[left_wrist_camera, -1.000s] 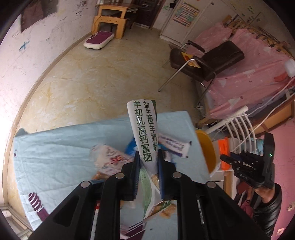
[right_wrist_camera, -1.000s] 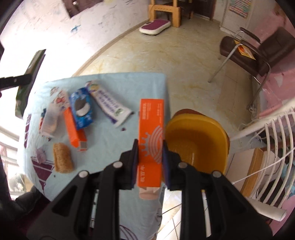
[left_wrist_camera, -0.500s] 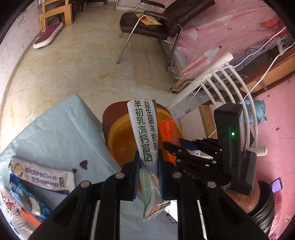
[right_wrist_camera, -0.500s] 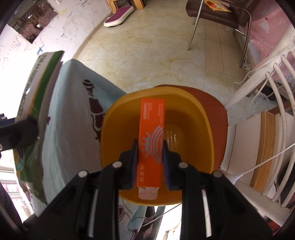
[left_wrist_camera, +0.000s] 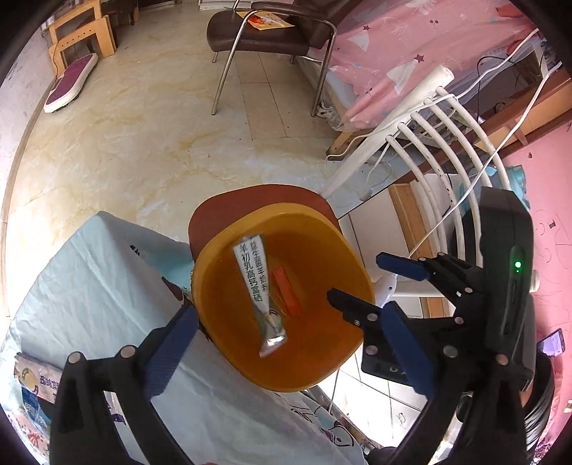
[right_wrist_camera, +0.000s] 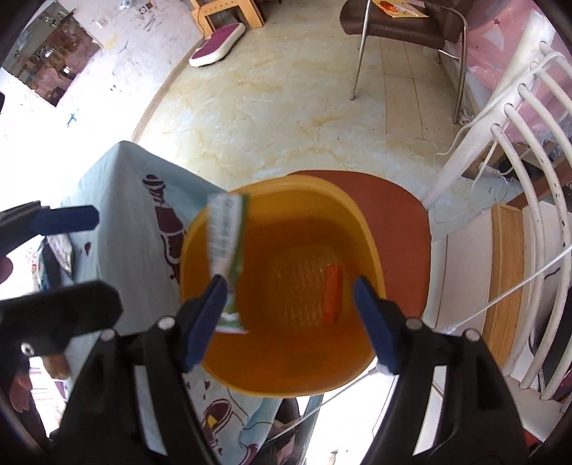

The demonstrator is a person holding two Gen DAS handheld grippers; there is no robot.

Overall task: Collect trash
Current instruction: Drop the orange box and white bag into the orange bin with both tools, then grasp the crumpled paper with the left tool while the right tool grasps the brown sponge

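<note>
A yellow basin (left_wrist_camera: 221, 336) (right_wrist_camera: 361, 232) stands on a red-brown stool beside the table. An orange box (left_wrist_camera: 286, 291) (right_wrist_camera: 331, 295) lies in its bottom. A white and green sachet with Chinese print (left_wrist_camera: 259, 282) (right_wrist_camera: 227, 236) is loose over the basin, blurred in the right wrist view. My left gripper (left_wrist_camera: 286, 343) is open and empty above the basin's near rim. My right gripper (right_wrist_camera: 289, 314) is open and empty above the basin; it also shows in the left wrist view (left_wrist_camera: 361, 282), at the basin's right edge.
The table with a light blue cloth (left_wrist_camera: 100, 272) (right_wrist_camera: 132, 200) lies left of the basin, with wrappers (left_wrist_camera: 32, 386) at its left edge. A white chair back (left_wrist_camera: 439, 143) (right_wrist_camera: 529, 150) stands right. A dark chair (left_wrist_camera: 271, 32) and pink bed (left_wrist_camera: 411, 46) are beyond.
Both grippers have opened over the basin. The orange box has dropped from the right gripper into the basin. The sachet has left the left gripper and is over the basin.
</note>
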